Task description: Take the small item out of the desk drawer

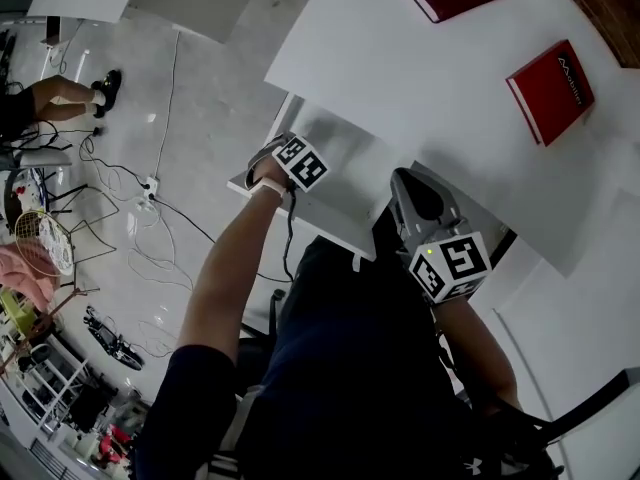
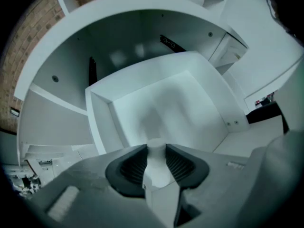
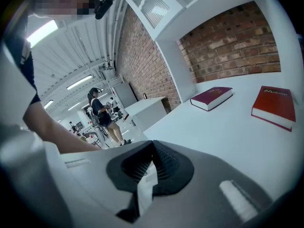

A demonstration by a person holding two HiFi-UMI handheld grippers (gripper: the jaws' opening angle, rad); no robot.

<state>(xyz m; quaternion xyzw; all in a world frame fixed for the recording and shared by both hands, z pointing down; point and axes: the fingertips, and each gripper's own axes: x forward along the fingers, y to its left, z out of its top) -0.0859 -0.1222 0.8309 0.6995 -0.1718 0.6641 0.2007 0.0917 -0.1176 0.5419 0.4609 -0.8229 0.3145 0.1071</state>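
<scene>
White and smooth, the small item [image 2: 156, 171] sits pinched in the left gripper [image 2: 155, 147], above the open drawer [image 2: 102, 120]. It looks light, hard and maybe slippery, so squeeze its middle. The right gripper [image 3: 153, 146] is closed on nothing.

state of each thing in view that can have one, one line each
drawer: open, nothing seen inside
white item: upright, held above the drawer
left hand-held gripper: shut on white item
right hand-held gripper: shut, empty
red books: closed, flat on desk
</scene>
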